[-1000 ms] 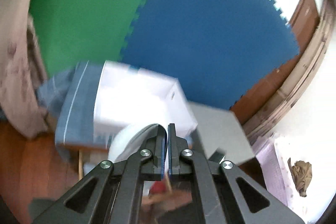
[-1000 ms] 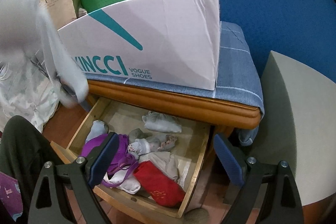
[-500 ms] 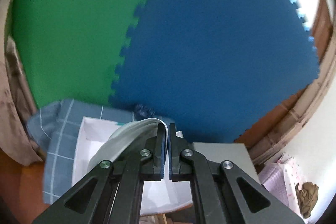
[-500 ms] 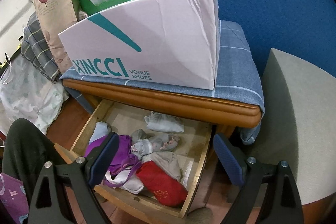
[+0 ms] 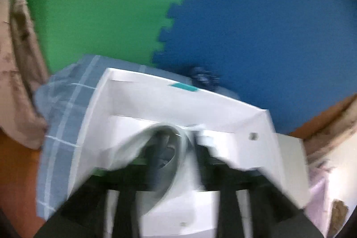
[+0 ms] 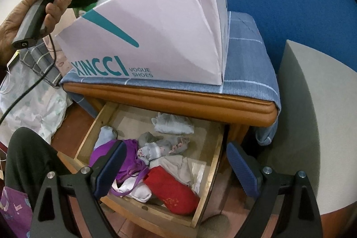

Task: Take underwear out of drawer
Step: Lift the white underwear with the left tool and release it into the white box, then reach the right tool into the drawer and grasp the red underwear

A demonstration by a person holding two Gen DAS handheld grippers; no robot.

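Now left gripper [image 5: 176, 148] jaws have just been opening, pale grey underwear [image 5: 138, 148] slipping loose over the open shoe box [image 5: 212, 102]. Right gripper [image 6: 176, 167] gapes empty above the drawer [image 6: 214, 162]. Remaining garments look soft, light; pinch a bunched fold.

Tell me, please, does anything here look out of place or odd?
Nothing is damaged or spilled. The drawer stands pulled open, its clothes in a loose jumble. The one odd thing is a white shoe box on the cloth-covered cabinet, where the left hand-held gripper, jaws just opened, hangs over it with a pale garment.
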